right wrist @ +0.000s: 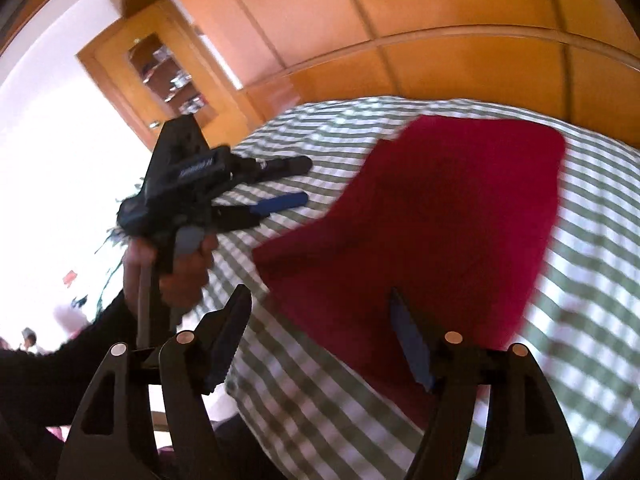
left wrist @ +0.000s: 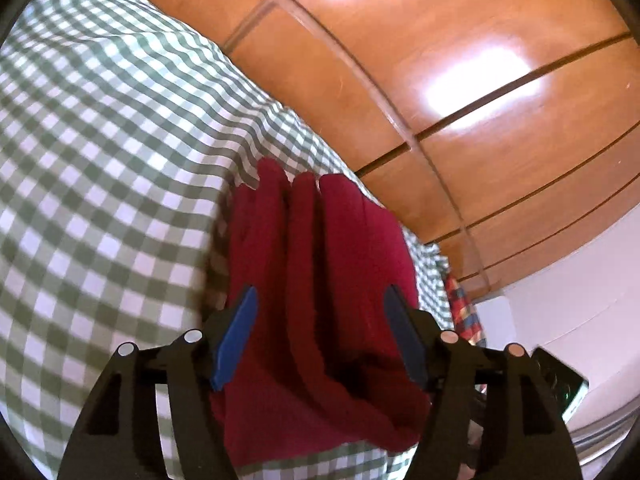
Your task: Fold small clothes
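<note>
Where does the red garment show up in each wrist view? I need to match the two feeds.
Left wrist view: the red garment fills the lower centre, bunched in folds between the open jaws of the left gripper.
Right wrist view: it lies spread out at centre right, beyond the open right gripper.
Shared landmark: the green checked bedcover beneath it, with the wooden wardrobe behind.

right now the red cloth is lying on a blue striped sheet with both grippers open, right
Not quite: the sheet is green-and-white checked, not blue striped, as the right wrist view shows. The red cloth does lie on it, and the left gripper and right gripper are both open.
</note>
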